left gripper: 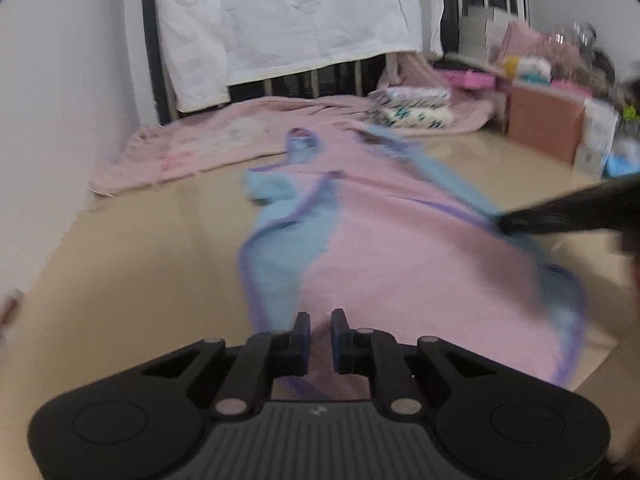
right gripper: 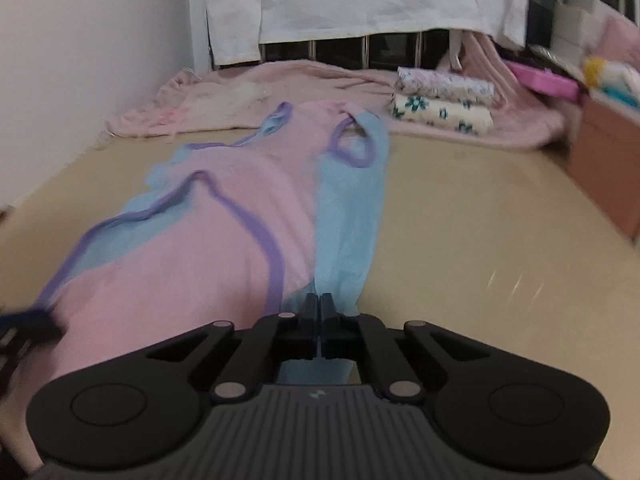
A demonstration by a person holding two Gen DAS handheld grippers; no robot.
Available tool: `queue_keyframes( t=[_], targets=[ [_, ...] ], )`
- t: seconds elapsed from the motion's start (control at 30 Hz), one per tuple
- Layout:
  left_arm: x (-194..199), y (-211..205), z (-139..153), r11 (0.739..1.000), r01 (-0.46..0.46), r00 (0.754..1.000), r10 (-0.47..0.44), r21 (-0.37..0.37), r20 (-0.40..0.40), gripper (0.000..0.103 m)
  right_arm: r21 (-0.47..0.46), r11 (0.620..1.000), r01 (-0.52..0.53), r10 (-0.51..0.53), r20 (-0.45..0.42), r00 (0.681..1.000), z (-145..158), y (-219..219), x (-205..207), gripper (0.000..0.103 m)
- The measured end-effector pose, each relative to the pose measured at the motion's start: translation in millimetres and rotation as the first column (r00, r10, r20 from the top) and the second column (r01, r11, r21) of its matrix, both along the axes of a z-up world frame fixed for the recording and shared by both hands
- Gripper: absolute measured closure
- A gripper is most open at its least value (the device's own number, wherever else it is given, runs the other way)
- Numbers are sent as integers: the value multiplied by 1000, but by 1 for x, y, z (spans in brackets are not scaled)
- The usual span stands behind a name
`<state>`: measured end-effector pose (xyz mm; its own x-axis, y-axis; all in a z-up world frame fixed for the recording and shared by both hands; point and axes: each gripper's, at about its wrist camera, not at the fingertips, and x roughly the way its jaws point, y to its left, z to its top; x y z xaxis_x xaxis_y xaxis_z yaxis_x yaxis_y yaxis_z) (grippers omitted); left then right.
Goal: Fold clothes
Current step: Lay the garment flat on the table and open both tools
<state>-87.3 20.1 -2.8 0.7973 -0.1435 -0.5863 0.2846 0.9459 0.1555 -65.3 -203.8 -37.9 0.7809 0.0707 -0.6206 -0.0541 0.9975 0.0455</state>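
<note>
A pink and light-blue sleeveless garment (left gripper: 380, 240) with purple trim lies stretched along the beige floor (left gripper: 140, 260), its armholes at the far end. My left gripper (left gripper: 320, 322) sits at the near hem, its fingers a narrow gap apart with pink cloth pinched between them. In the right wrist view the same garment (right gripper: 200, 240) runs away from me, and my right gripper (right gripper: 320, 304) is shut on its light-blue edge. The right gripper (left gripper: 506, 224) also shows at the right of the left wrist view, holding that blue edge. The left gripper (right gripper: 44, 322) is a blur at the far left.
A pink blanket (left gripper: 192, 140) lies crumpled behind the garment, with folded floral clothes (right gripper: 444, 100) stacked on it. A white sheet (left gripper: 280, 20) hangs over a dark bed frame at the back. Boxes and clutter (left gripper: 544, 120) fill the right side. A white wall (left gripper: 60, 120) bounds the left.
</note>
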Motion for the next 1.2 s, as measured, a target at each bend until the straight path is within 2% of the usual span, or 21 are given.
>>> queue_keyframes(
  t=[0.07, 0.1, 0.13, 0.17, 0.2, 0.23, 0.27, 0.3, 0.37, 0.43, 0.47, 0.53, 0.63, 0.67, 0.77, 0.83, 0.9, 0.93, 1.0, 1.13, 1.2],
  targets=[
    [12, 27, 0, 994, -67, 998, 66, 91, 19, 93, 36, 999, -38, 38, -3, 999, 2, 22, -29, 101],
    [25, 43, -2, 980, -138, 990, 134, 143, 36, 93, 72, 994, -81, 82, -5, 997, 3, 34, -40, 98],
    [41, 57, -5, 955, -227, 974, 221, 191, 52, 92, 149, 979, -136, 138, 2, 990, 4, 40, -46, 96],
    [54, 71, -5, 920, -320, 947, 312, 226, 70, 92, 221, 957, -189, 190, 13, 982, 5, 45, -52, 90],
    [62, 85, 0, 876, -422, 906, 415, 235, 81, 93, 225, 954, -199, 190, 58, 980, 14, 41, -55, 78],
    [66, 99, 6, 835, -507, 862, 499, 215, 94, 93, 228, 951, -209, 190, 103, 976, 22, 36, -58, 71],
    [58, 109, 18, 827, -549, 836, 539, 125, 104, 93, 230, 948, -219, 189, 147, 971, 30, 32, -61, 58],
    [47, 114, 27, 835, -549, 833, 545, 26, 94, 90, 230, 946, -228, 186, 191, 964, 39, 28, -64, 53],
    [23, 114, 42, 862, -480, 871, 491, -165, 31, 88, 166, 973, -161, 125, 208, 970, 47, 4, -43, 52],
    [6, 95, 40, 899, -337, 938, 344, -279, -25, 77, 128, 989, -78, 52, 192, 980, 51, -24, -13, 53],
    [2, 81, 35, 914, -282, 958, 282, -292, -42, 77, 114, 993, -26, 8, 155, 988, 47, -37, 10, 54],
    [-3, 51, 19, 943, -200, 980, 190, -267, -64, 77, 88, 995, 43, -51, 90, 995, 37, -58, 49, 55],
    [-6, 21, 3, 969, -153, 987, 142, -196, -72, 77, 64, 995, 81, -81, 12, 997, 19, -72, 89, 75],
    [-10, 18, 2, 972, -144, 989, 137, -188, -49, 77, 61, 995, 81, -81, -8, 997, 13, -73, 97, 89],
    [-13, 23, -1, 975, -136, 991, 132, -178, -35, 75, 26, 993, 112, -112, -14, 994, 5, -70, 101, 103],
    [-12, 31, -3, 975, -143, 990, 140, -168, -29, 75, 22, 988, 155, -155, -17, 988, 7, -76, 81, 103],
    [-4, 33, -6, 978, -176, 984, 178, -108, 3, 75, -6, 981, 196, -196, 4, 981, 5, -74, 49, 103],
    [-2, 38, -6, 977, -183, 983, 184, -110, 5, 75, -25, 976, 215, -215, 17, 977, 4, -72, 31, 103],
    [5, 51, -4, 969, -184, 983, 182, -163, -26, 76, -18, 965, 263, -263, 27, 965, 3, -68, -4, 102],
    [16, 61, 2, 952, -245, 969, 235, -186, -72, 80, 41, 958, 284, -285, 32, 958, 13, -57, -63, 94],
    [14, 65, 8, 940, -227, 973, 208, -253, -100, 80, 102, 971, 218, -230, 121, 966, 31, -55, -87, 88]
  ],
)
